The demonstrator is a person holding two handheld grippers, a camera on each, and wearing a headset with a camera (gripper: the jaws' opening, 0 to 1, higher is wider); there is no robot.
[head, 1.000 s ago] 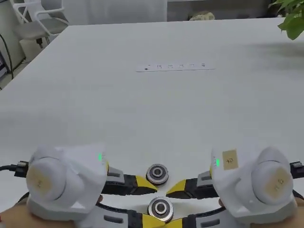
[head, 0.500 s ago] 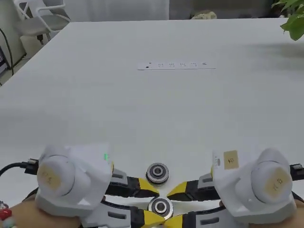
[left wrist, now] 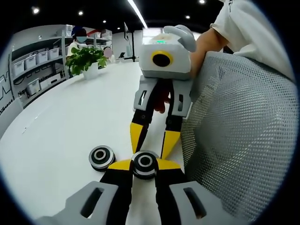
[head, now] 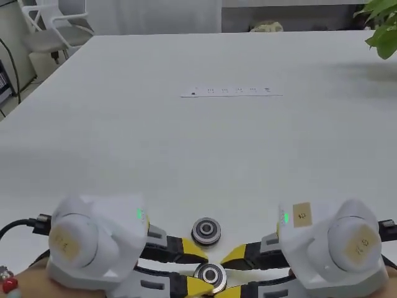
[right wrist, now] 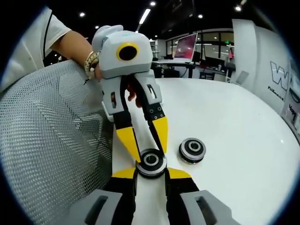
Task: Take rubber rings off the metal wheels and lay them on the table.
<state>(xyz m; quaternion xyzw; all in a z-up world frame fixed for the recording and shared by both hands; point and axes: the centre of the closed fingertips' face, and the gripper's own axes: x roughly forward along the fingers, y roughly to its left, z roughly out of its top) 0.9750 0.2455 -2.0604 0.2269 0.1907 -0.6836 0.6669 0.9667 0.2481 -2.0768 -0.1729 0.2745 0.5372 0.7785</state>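
Facing each other from opposite sides, the left gripper and the right gripper are both gripping the near wheel. It is lying flat on the worktop, close to the person's edge. Each pair of fingers is clamped against the wheel's rim, with the yellow tips meeting around it. Its dark rubber ring is sitting on the metal hub, not yet off. The double hold is probably bracing the wheel with one gripper so the other can peel the ring away; which is doing which cannot be told. The far wheel is lying just beyond, ring on, clear of both grippers.
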